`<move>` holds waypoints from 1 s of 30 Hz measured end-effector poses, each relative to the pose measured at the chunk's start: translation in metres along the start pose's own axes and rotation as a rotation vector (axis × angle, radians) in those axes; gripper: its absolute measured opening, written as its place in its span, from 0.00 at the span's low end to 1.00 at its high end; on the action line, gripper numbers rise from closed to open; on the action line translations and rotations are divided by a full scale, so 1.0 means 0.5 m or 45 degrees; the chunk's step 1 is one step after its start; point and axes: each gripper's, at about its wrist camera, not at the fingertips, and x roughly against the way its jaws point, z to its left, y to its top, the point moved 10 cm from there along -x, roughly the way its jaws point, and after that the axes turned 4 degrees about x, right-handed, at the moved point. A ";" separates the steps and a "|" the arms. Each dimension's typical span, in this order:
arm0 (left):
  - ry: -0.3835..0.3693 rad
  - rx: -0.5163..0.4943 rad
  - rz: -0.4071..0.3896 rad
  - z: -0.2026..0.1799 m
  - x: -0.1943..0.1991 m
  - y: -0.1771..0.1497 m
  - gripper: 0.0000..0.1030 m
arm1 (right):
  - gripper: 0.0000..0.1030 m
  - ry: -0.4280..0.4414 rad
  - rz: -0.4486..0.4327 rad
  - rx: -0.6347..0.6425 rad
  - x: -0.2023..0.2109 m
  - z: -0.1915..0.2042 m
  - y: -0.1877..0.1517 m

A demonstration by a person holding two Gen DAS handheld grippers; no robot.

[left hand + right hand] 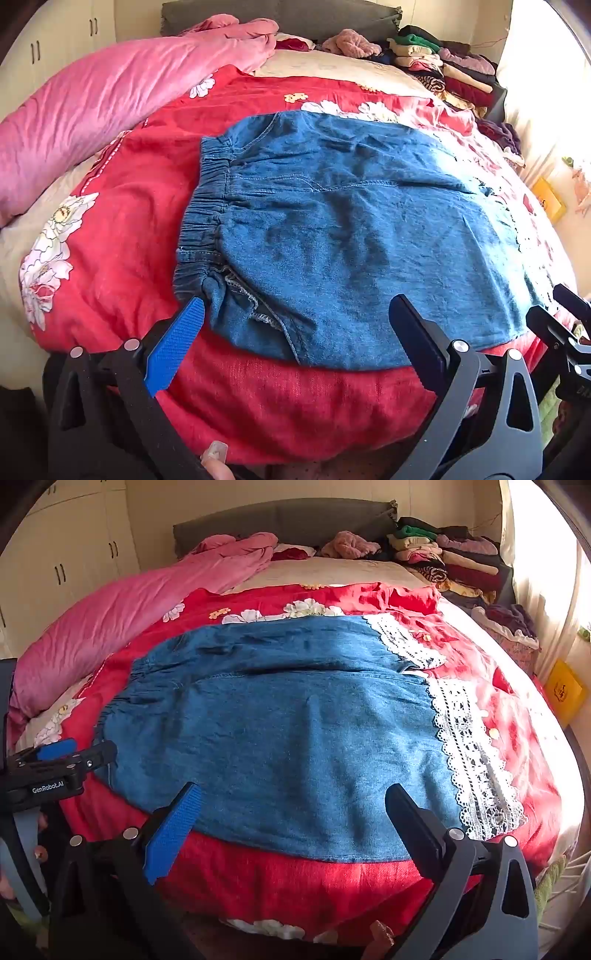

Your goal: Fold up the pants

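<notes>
Blue denim pants (332, 236) lie flat on the red flowered bedspread (140, 192), elastic waistband (201, 225) at the left. In the right wrist view the pants (288, 738) end at the right in white lace cuffs (469, 753). My left gripper (297, 314) is open and empty, its fingertips over the near edge of the pants by the waistband corner. My right gripper (291, 801) is open and empty over the near edge of the legs. The left gripper (74, 755) also shows at the left of the right wrist view, the right one (561, 314) at the right of the left wrist view.
A pink quilt (110, 96) lies along the bed's left side. Stacks of folded clothes (450, 557) sit at the far right by the grey headboard (284, 520). White wardrobes (66, 554) stand at the left, a yellow box (563, 690) at the right.
</notes>
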 end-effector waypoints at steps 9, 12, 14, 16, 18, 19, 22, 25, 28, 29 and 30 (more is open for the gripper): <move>-0.015 -0.005 -0.006 0.001 0.006 0.002 0.91 | 0.96 -0.013 -0.017 0.011 0.012 -0.004 0.013; -0.019 -0.007 -0.006 0.003 0.008 0.004 0.91 | 0.96 -0.008 -0.028 0.008 0.013 -0.010 0.019; -0.021 -0.009 -0.006 0.004 0.009 0.004 0.91 | 0.96 -0.010 -0.032 0.007 0.010 -0.007 0.015; -0.024 -0.009 -0.006 0.006 0.010 0.006 0.91 | 0.96 -0.019 -0.034 0.012 0.013 -0.003 0.009; -0.013 -0.001 -0.007 -0.006 0.005 -0.001 0.91 | 0.96 -0.021 -0.034 0.017 0.013 0.001 0.006; -0.011 -0.003 -0.007 -0.009 0.004 -0.001 0.91 | 0.96 -0.023 -0.031 0.019 0.011 0.003 0.006; -0.013 -0.002 -0.008 -0.009 0.004 -0.001 0.91 | 0.96 -0.023 -0.032 0.017 0.011 0.003 0.006; -0.016 -0.004 -0.013 -0.016 0.011 -0.003 0.91 | 0.96 -0.021 -0.032 0.016 0.012 0.003 0.006; -0.014 -0.005 -0.013 -0.014 0.011 -0.002 0.91 | 0.96 -0.024 -0.032 0.021 0.012 0.005 0.005; -0.015 -0.004 -0.013 -0.016 0.011 -0.003 0.91 | 0.96 -0.023 -0.034 0.021 0.012 0.006 0.005; -0.015 -0.003 -0.013 -0.015 0.011 -0.002 0.91 | 0.96 -0.021 -0.031 0.019 0.012 0.005 0.006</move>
